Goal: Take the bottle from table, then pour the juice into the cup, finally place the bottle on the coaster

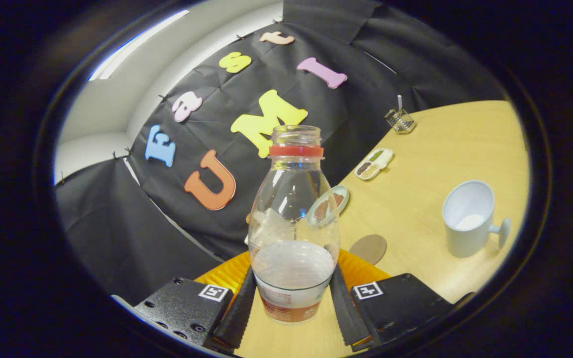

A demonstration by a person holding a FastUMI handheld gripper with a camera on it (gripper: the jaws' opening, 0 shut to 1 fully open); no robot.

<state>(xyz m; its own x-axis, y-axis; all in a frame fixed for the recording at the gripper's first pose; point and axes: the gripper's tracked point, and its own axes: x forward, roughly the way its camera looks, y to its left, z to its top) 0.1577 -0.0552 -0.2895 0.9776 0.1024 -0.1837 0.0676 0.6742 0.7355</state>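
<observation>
I see the table [445, 144] tilted across the gripper view, which suggests I hold the rig at a lean. The bottle [294, 223] stands between the two fingers [240, 311], both of which press its lower body, so the gripper [294, 308] is closed on it in a narrow grip. The bottle has no cap and is roughly one-third full of pale liquid. The cup [468, 219] sits at two o'clock from the bottle, well apart, with its handle turned away from the bottle and its mouth open toward me. The coaster [368, 247] lies at one o'clock, near the fingers and between bottle and cup. A small dish [329, 204] shows behind the bottle, a divided tray [374, 163] lies beyond it, and a wire holder [400, 121] stands farthest out.

I judge the pour not yet begun. Hazards:
- Open neck: any fast swing toward the cup could spill juice on the table.
- Low grip: a top-heavy tilt could let the bottle rotate in the fingers.
- Light cup: contact from the bottle neck could tip it.
</observation>
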